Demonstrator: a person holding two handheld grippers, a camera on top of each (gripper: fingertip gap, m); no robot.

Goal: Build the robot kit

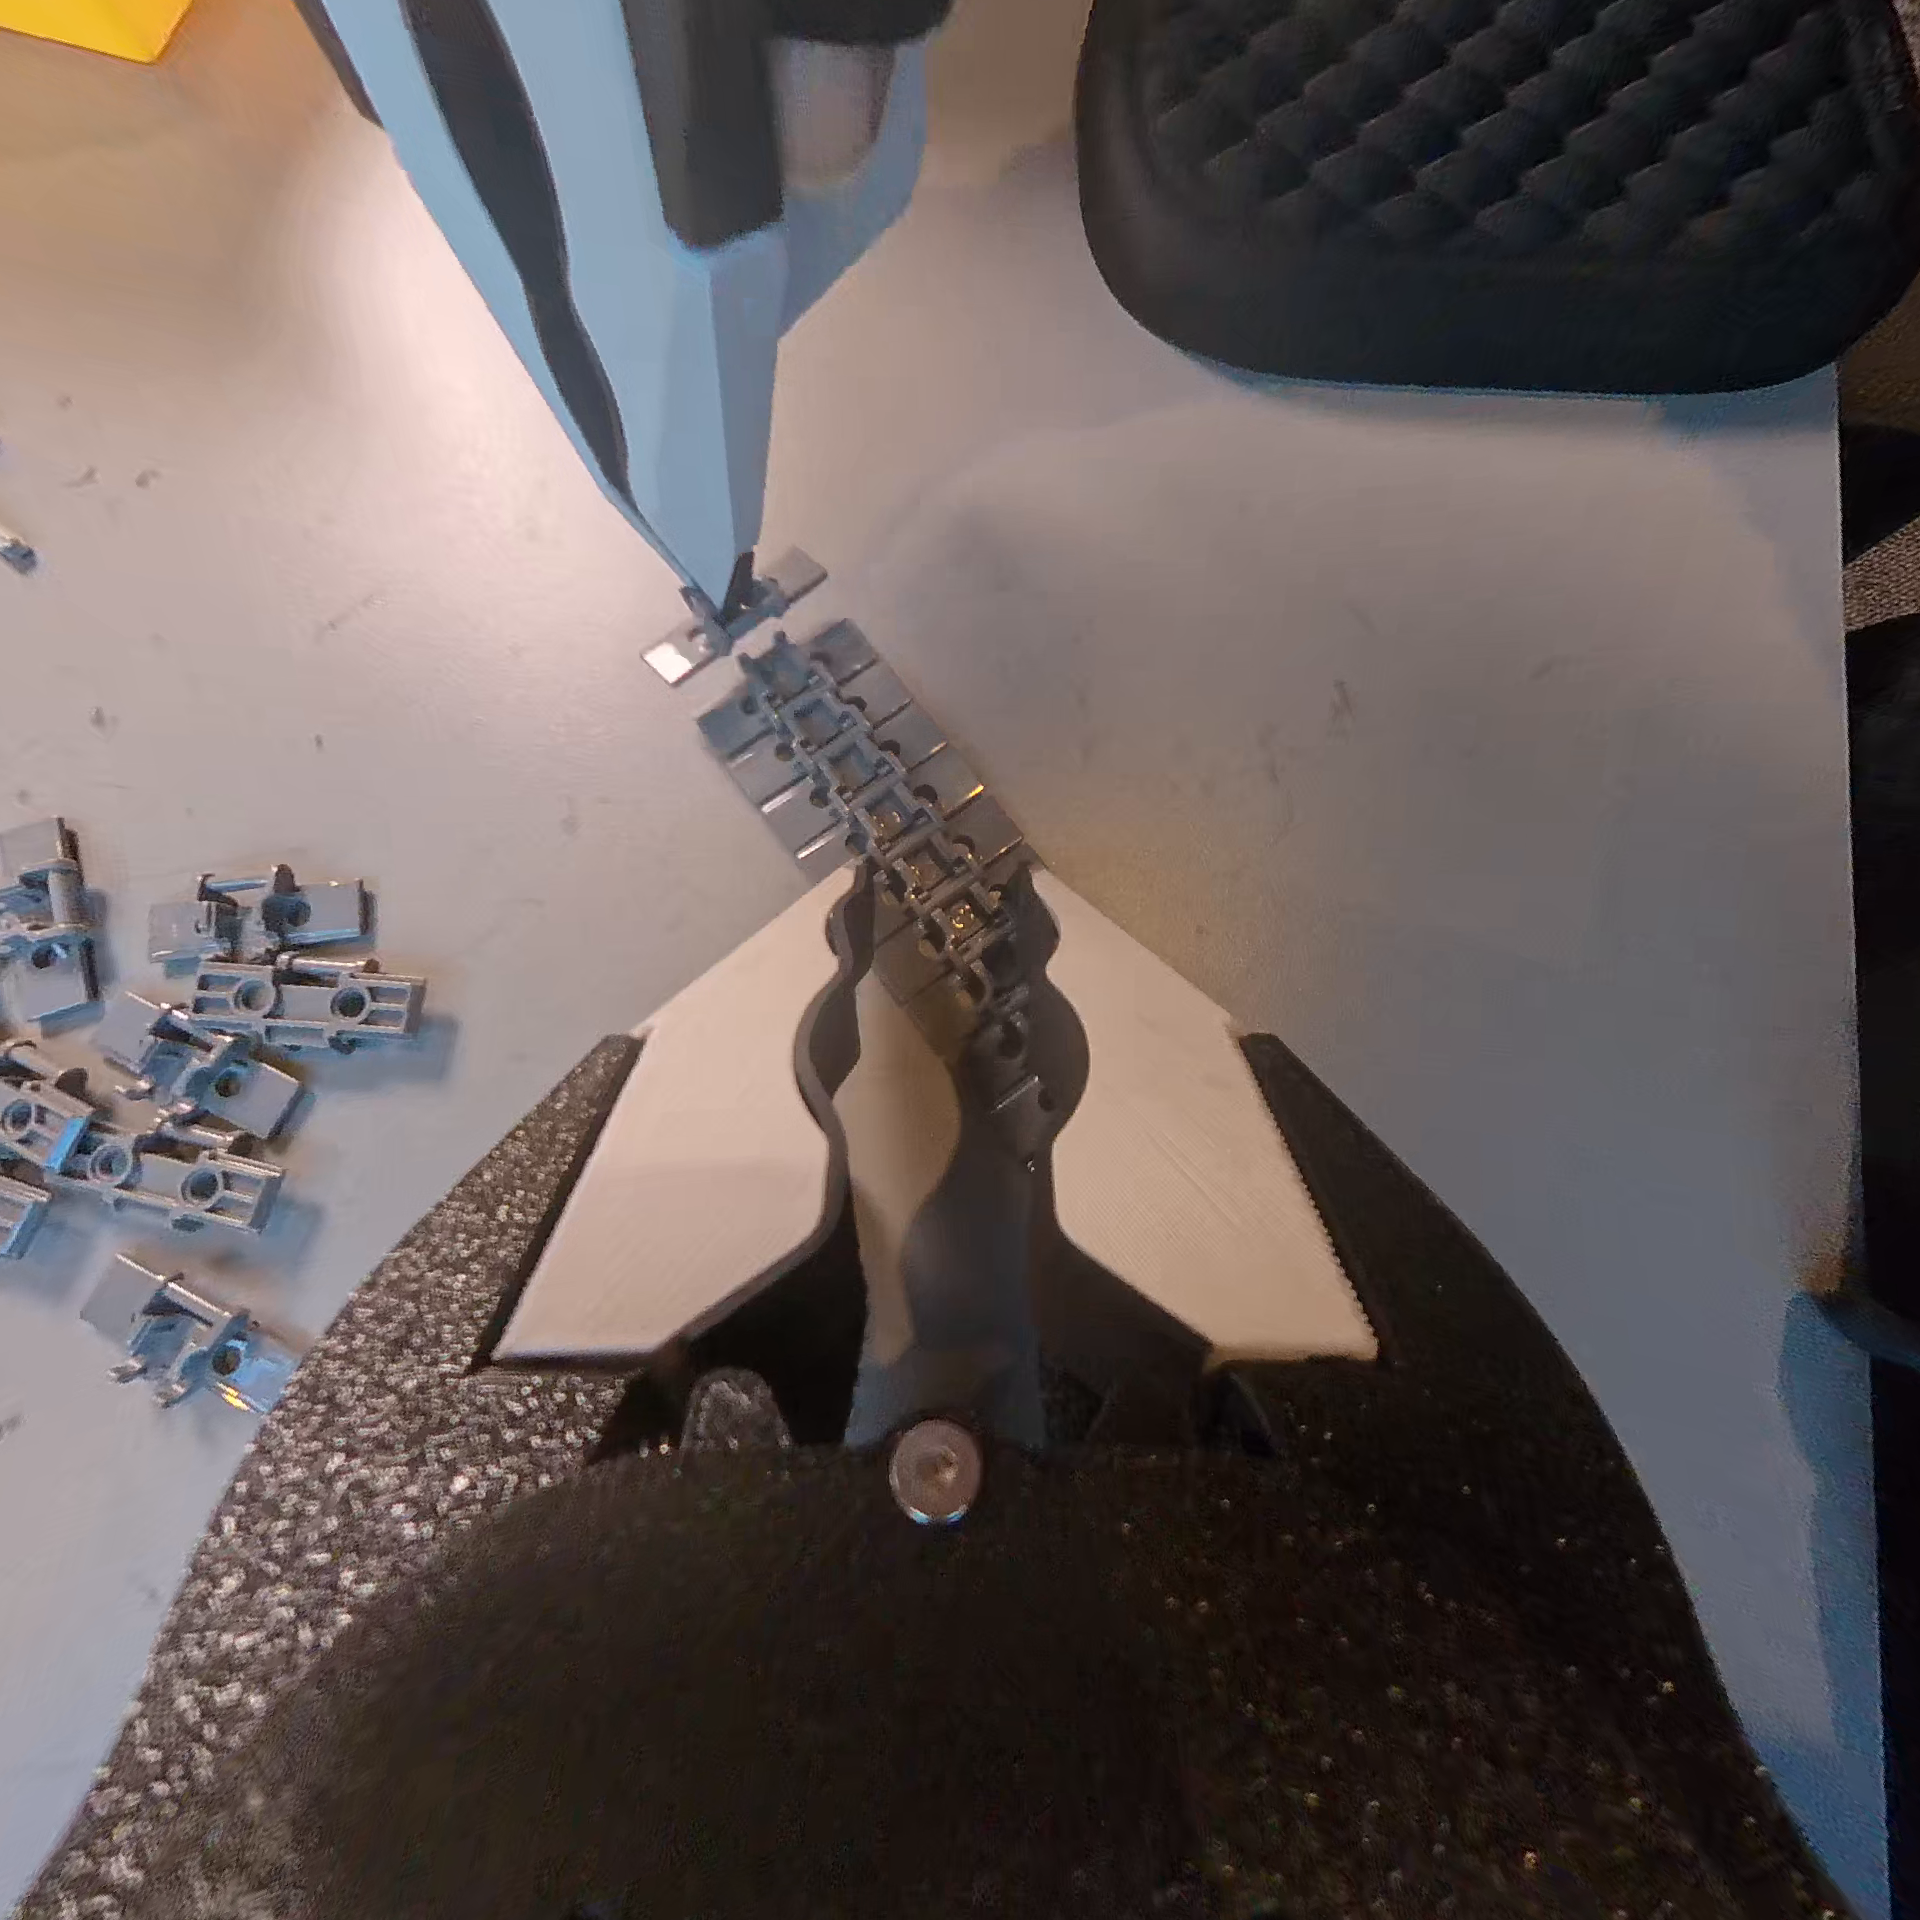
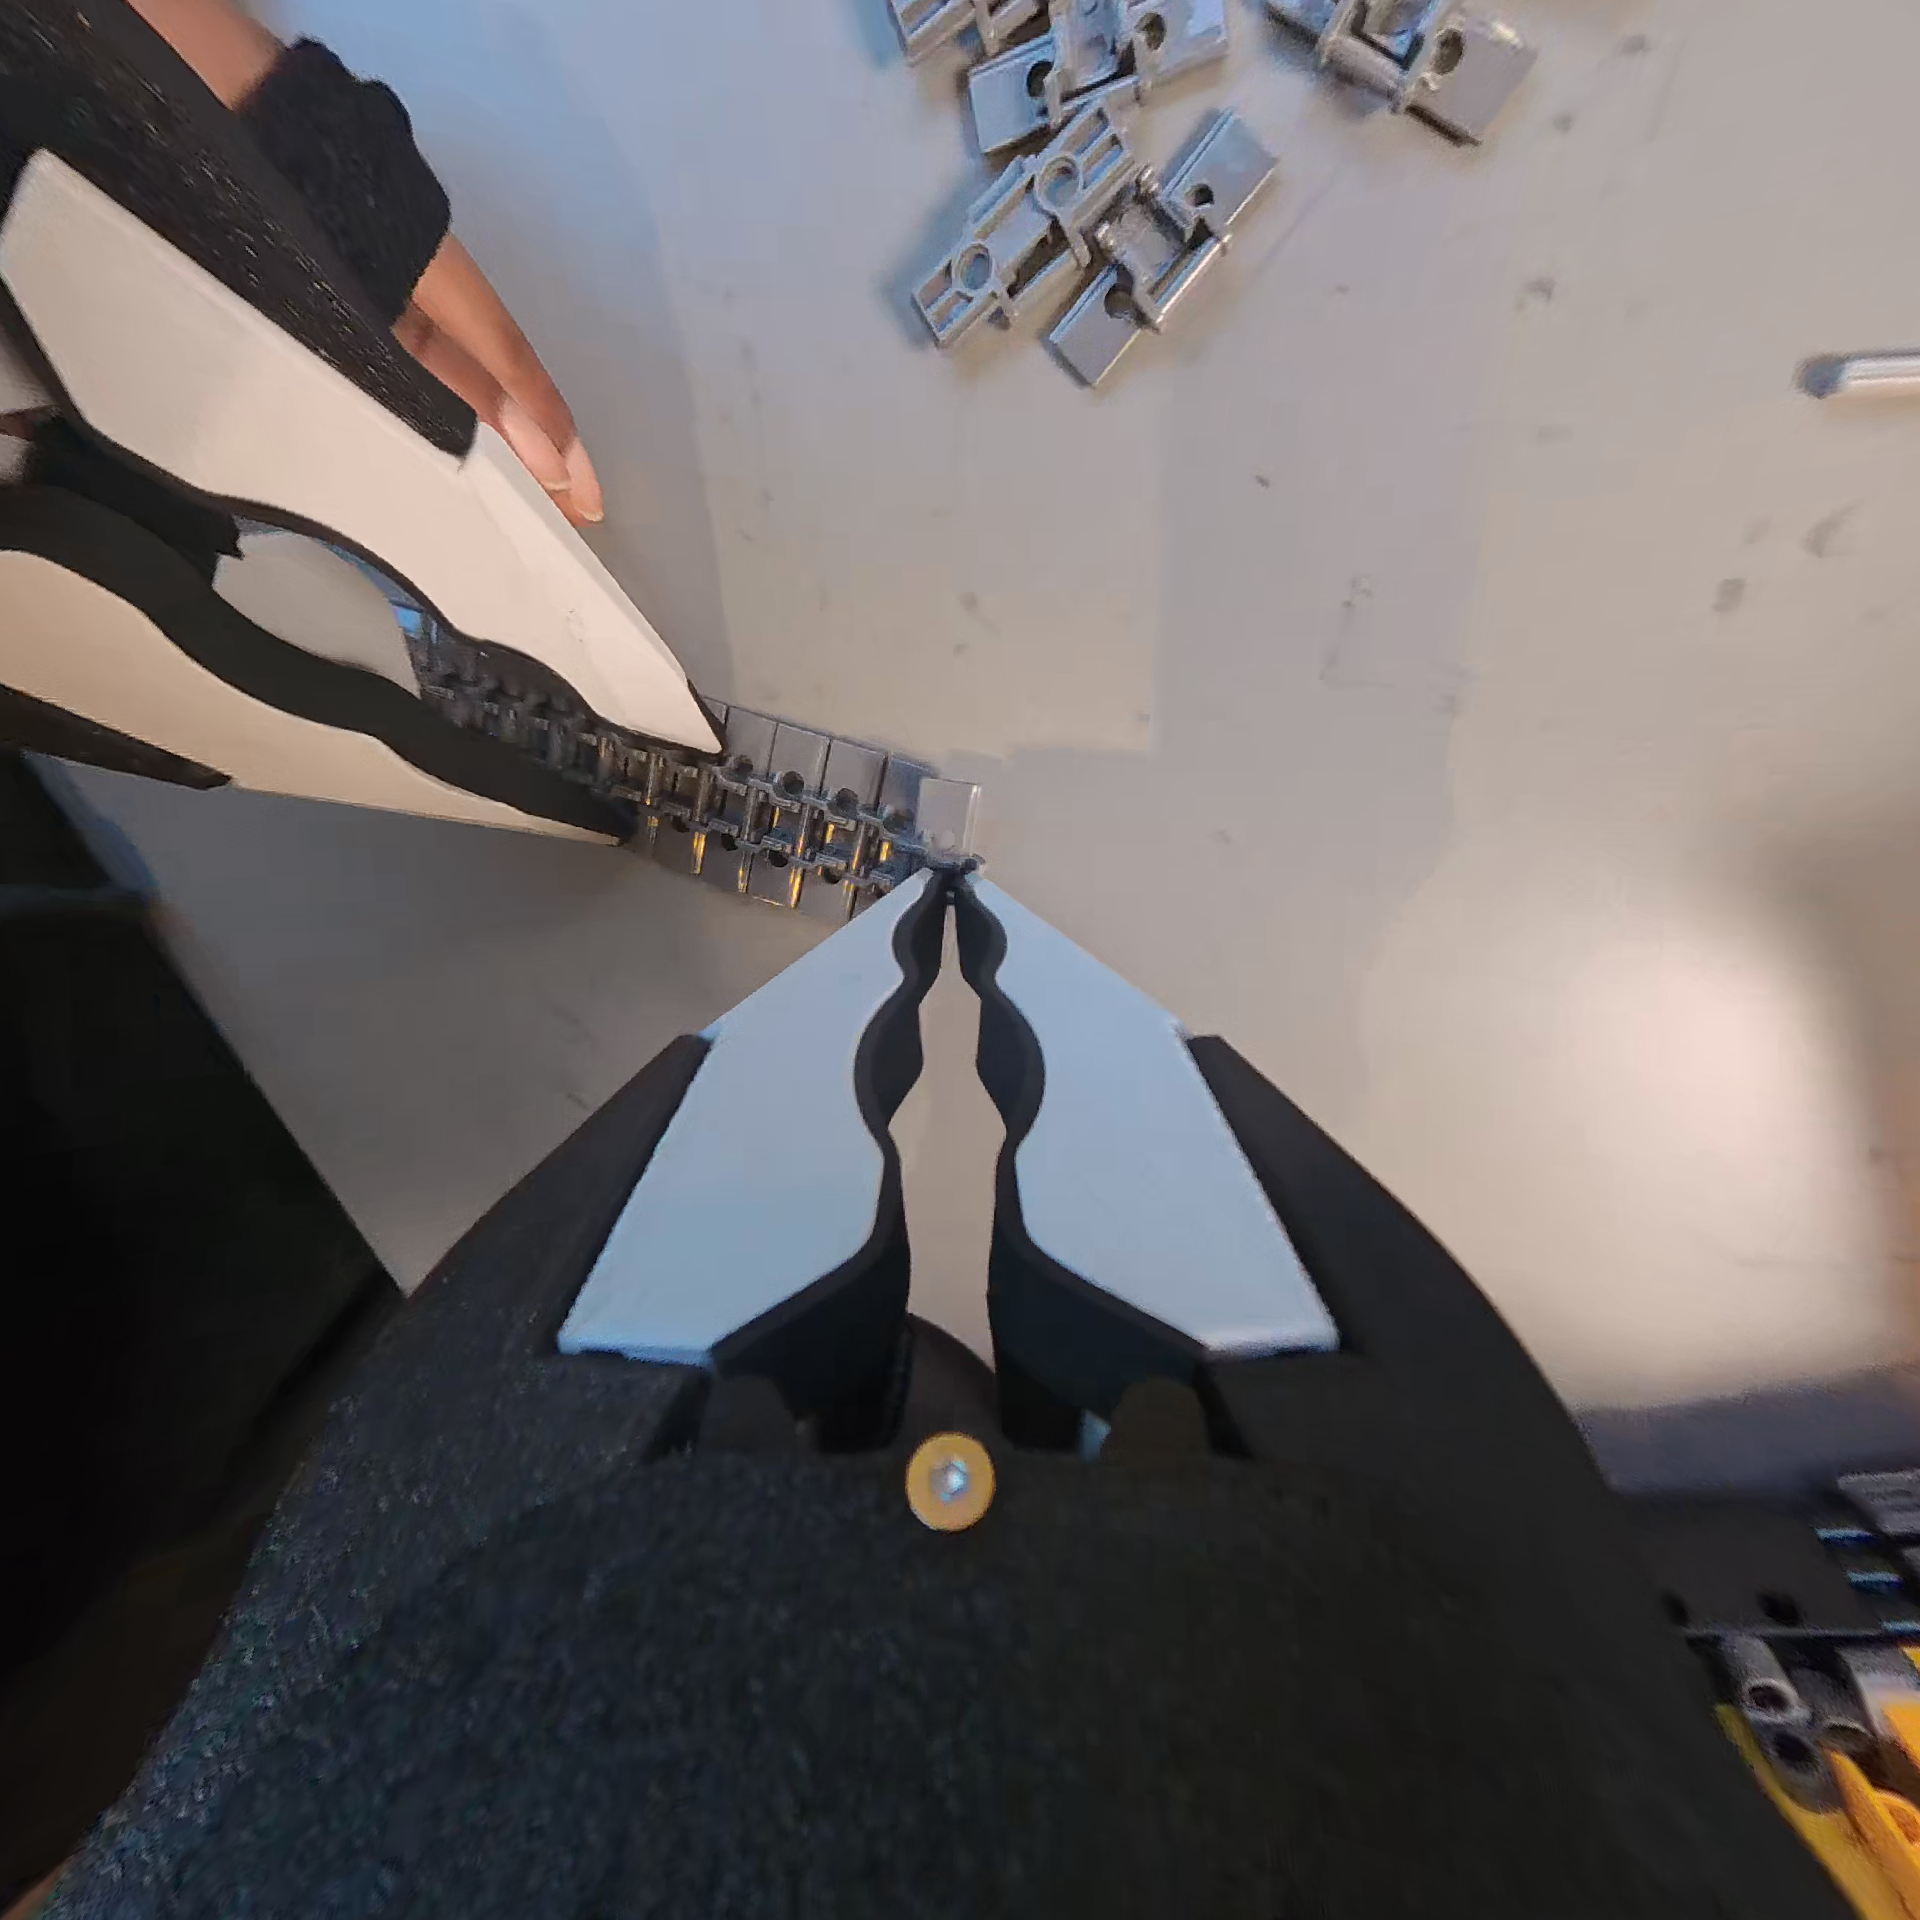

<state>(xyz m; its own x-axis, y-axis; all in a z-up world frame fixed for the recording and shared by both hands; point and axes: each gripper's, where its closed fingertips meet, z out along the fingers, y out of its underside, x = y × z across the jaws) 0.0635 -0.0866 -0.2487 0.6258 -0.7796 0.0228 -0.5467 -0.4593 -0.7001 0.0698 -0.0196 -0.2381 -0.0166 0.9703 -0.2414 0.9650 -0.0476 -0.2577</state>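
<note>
A chain of joined grey track links lies on the white table. My left gripper is shut on the near end of the chain and pins it. My right gripper is shut on a single grey link and holds it against the chain's far end. In the right wrist view the chain runs left into the left gripper, and the single link shows just past my fingertips. A person's hand shows behind the left gripper.
A heap of loose grey links lies at the left, also in the right wrist view at the top. A black quilted case sits at the far right. The table edge runs down the right. Yellow and dark parts lie at the lower right. Left tips to right tips: about 7 centimetres.
</note>
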